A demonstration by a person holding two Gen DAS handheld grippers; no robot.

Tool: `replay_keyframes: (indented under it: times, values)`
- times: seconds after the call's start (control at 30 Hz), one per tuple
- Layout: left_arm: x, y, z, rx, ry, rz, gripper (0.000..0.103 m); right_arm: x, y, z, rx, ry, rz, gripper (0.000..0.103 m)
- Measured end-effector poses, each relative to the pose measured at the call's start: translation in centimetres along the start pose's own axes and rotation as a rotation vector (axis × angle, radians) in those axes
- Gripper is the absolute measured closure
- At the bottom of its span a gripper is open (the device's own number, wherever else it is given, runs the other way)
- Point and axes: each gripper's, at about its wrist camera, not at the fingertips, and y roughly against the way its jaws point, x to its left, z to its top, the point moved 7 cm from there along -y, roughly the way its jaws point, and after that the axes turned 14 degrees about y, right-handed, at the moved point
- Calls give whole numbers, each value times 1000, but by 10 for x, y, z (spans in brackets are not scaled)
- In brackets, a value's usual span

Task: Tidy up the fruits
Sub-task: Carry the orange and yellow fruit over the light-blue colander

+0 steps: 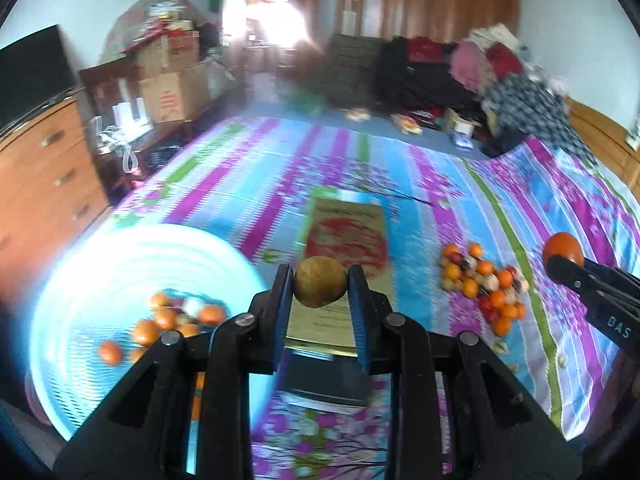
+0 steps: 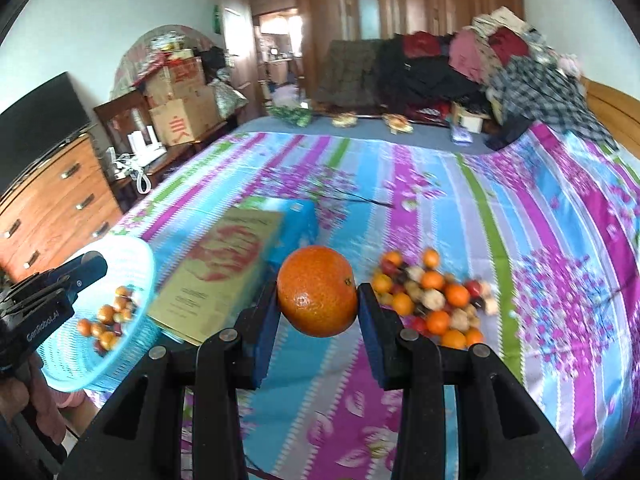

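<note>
My left tool [image 1: 320,286] pinches a small, firm brown fruit [image 1: 320,287] at centre; my right tool [image 2: 317,294] pinches a light, slippery-skinned orange [image 2: 317,291] across its middle.

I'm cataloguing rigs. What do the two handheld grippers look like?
Both match: the left gripper and right gripper have black plastic linkage arms with round silver rivets and flat blue finger pads. White lettering runs along each body, too partial to read fully. No cables or sleeves show.
</note>
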Motion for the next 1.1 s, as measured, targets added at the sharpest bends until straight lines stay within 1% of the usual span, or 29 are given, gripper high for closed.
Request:
replay_keyframes:
  times: [0.17,0.3,0.4,0.53,0.7,0.8,0.87,0.93,1.1]
  values:
    - [48,18,24,-38,53,52,75,51,1,42,-30,53,80,61]
    - [86,29,37,-57,107,74,75,97,-3,71,-45,101,154,61]
    - [115,33,41,-56,144,101,75,132,-9,84,-33,132,212,61]
    - [156,35,42,-42,199,143,75,186,-24,97,11,179,305,61]
    - [199,28,38,-10,245,198,75,242,-43,105,76,228,386,61]
    - [222,18,33,23,264,227,75,275,-57,102,125,267,420,61]
    - [235,9,25,56,270,250,75,291,-65,97,153,288,437,61]
    - [245,4,21,79,275,254,75,305,-73,92,183,307,445,61]
    - [262,-6,11,124,283,256,75,325,-89,77,245,334,455,61]
